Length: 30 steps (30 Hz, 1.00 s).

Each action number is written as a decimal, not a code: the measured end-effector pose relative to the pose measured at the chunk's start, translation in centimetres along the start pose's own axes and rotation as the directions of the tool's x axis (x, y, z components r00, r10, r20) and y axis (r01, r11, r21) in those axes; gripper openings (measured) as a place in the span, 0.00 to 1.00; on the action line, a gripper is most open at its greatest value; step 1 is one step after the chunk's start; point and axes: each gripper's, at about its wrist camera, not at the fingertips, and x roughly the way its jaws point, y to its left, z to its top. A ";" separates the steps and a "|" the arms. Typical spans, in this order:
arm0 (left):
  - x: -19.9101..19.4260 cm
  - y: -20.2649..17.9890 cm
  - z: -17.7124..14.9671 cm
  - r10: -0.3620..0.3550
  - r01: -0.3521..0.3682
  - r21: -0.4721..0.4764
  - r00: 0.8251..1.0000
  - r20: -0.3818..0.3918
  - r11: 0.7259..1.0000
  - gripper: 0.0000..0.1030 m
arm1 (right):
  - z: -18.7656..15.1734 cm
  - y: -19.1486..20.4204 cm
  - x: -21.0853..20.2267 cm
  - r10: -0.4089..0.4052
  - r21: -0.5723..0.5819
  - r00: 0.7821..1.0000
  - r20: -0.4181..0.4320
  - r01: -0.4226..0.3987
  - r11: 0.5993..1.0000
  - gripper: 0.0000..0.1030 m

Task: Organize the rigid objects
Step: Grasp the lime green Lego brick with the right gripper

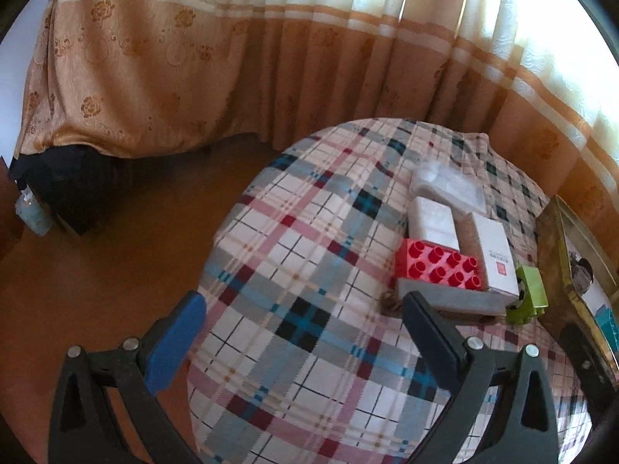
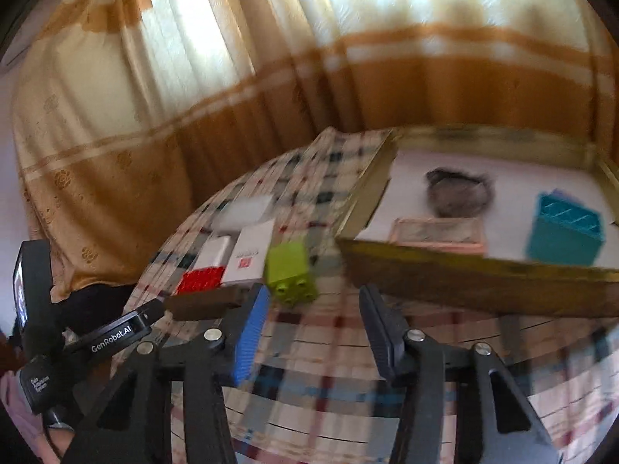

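Fingers on right gripper [image 2: 313, 311] spread with nothing between, left gripper [image 1: 305, 323] likewise wide and empty; green block [image 2: 291, 273] sits on plaid cloth [image 2: 309, 386] just beside tray [image 2: 464, 282], likely light, stiff, slick plastic, so pinch its flat sides.

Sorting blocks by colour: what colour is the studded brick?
Red studded brick, clearest in the left wrist view.
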 end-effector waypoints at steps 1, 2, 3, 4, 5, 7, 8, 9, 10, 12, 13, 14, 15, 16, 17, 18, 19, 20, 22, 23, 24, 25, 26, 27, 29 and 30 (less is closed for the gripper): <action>0.0 0.0 0.0 -0.002 0.002 0.002 1.000 0.001 1.000 0.99 | 0.0 0.4 0.7 0.008 -0.005 1.000 -0.030 -0.008 1.000 0.51; 0.0 0.0 0.0 -0.002 0.002 0.009 1.000 0.003 1.000 0.99 | 0.0 0.5 1.2 0.013 -0.003 0.999 -0.049 -0.013 1.000 0.51; 0.0 -0.2 0.0 -0.001 0.001 0.014 1.000 0.003 1.000 0.99 | 0.1 0.6 1.7 0.016 0.004 0.998 -0.064 -0.016 1.000 0.51; 0.0 -0.3 0.0 -0.003 0.003 0.018 1.000 0.002 1.000 0.99 | 0.2 0.7 2.2 0.010 0.007 0.997 -0.075 -0.010 1.000 0.51; 0.0 -0.3 0.0 -0.007 0.007 0.020 1.000 0.001 1.000 0.99 | 0.3 0.8 2.6 0.002 0.005 0.997 -0.083 -0.001 1.000 0.51; 0.0 -0.4 0.0 -0.014 0.014 0.025 1.000 0.003 1.000 0.99 | 0.6 0.7 3.4 -0.005 -0.001 0.995 -0.101 0.005 1.000 0.51; 0.0 -0.4 0.0 -0.016 0.016 0.027 1.000 0.003 1.000 0.99 | 0.8 0.6 3.7 0.006 0.014 0.993 -0.114 -0.004 1.000 0.51; 0.0 -0.5 0.0 -0.018 0.018 0.030 1.000 0.003 0.999 0.99 | 0.9 0.6 4.0 0.009 0.023 0.993 -0.116 -0.007 1.000 0.51; 0.0 -0.5 0.0 -0.018 0.018 0.032 1.000 0.003 0.999 0.99 | 1.1 0.7 4.3 0.001 0.023 0.992 -0.126 0.002 1.000 0.51; 0.1 -0.6 0.0 -0.015 0.015 0.035 1.000 0.001 0.999 0.99 | 1.3 0.7 5.0 0.004 0.028 0.988 -0.153 0.001 1.000 0.51; 0.0 -0.6 0.0 -0.013 0.013 0.036 1.000 0.000 0.999 0.99 | 1.4 0.7 5.4 0.003 0.033 0.987 -0.163 0.002 0.999 0.51; 0.0 -0.6 0.0 -0.013 0.013 0.038 1.000 0.000 0.999 0.99 | 1.4 0.6 5.5 0.005 0.041 0.987 -0.163 0.001 0.999 0.51; 0.0 -0.7 0.0 -0.014 0.014 0.040 1.000 0.000 0.999 0.99 | 1.6 0.6 5.6 0.004 0.046 0.988 -0.153 0.003 0.999 0.51; 0.0 -0.6 0.0 -0.014 0.014 0.041 1.000 0.000 0.999 0.99 | 1.7 0.6 5.7 -0.014 0.032 0.990 -0.139 0.018 0.999 0.51; 0.0 -0.6 0.0 -0.014 0.014 0.041 1.000 0.000 0.999 0.99 | 1.9 0.7 5.9 -0.027 0.017 0.991 -0.133 0.030 0.999 0.51; 0.0 -0.6 0.0 -0.014 0.014 0.041 1.000 0.000 0.999 0.99 | 2.0 0.6 6.1 -0.035 0.007 0.990 -0.133 0.037 0.999 0.51; 0.0 -0.7 -0.1 -0.013 0.013 0.044 1.000 -0.001 0.999 0.99 | 2.0 0.6 6.4 -0.037 0.008 0.989 -0.142 0.038 0.999 0.51; 0.0 -0.8 -0.1 -0.010 0.010 0.049 1.000 -0.003 0.999 0.99 | 2.1 0.6 6.5 -0.038 0.003 0.991 -0.131 0.038 0.999 0.51; 0.1 -1.0 -0.1 -0.007 0.008 0.059 1.000 -0.006 0.998 0.99 | 2.2 0.9 6.8 -0.050 -0.020 0.990 -0.129 0.048 0.999 0.51; 0.1 -1.1 -0.1 -0.008 0.009 0.064 1.000 -0.006 0.998 0.99 | 2.2 1.2 6.9 -0.055 -0.034 0.990 -0.130 0.051 0.998 0.51; 0.1 -1.1 -0.1 -0.010 0.010 0.068 1.000 -0.006 0.998 0.99 | 2.2 1.3 7.0 -0.052 -0.046 0.990 -0.134 0.046 0.998 0.51; 0.1 -1.1 -0.1 -0.013 0.013 0.070 1.000 -0.007 0.997 0.99 | 2.3 1.4 7.0 -0.049 -0.055 0.989 -0.137 0.042 0.998 0.47; 0.1 -1.1 -0.2 -0.017 0.018 0.073 1.000 -0.006 0.997 0.99 | 2.2 1.4 7.0 -0.047 -0.061 0.989 -0.140 0.039 0.997 0.43; 0.1 -1.2 -0.2 -0.021 0.022 0.074 1.000 -0.005 0.997 0.99 | 2.2 1.5 7.0 -0.042 -0.073 0.988 -0.146 0.032 0.997 0.36; 0.1 -1.2 -0.2 -0.033 0.033 0.079 0.999 -0.006 0.996 0.99 | 1.9 1.4 6.9 -0.022 -0.081 0.987 -0.161 0.010 0.997 0.33; 0.1 -1.3 -0.2 -0.039 0.040 0.083 0.999 -0.008 0.996 0.99 | 1.8 1.2 6.7 -0.007 -0.072 0.985 -0.170 -0.006 0.997 0.33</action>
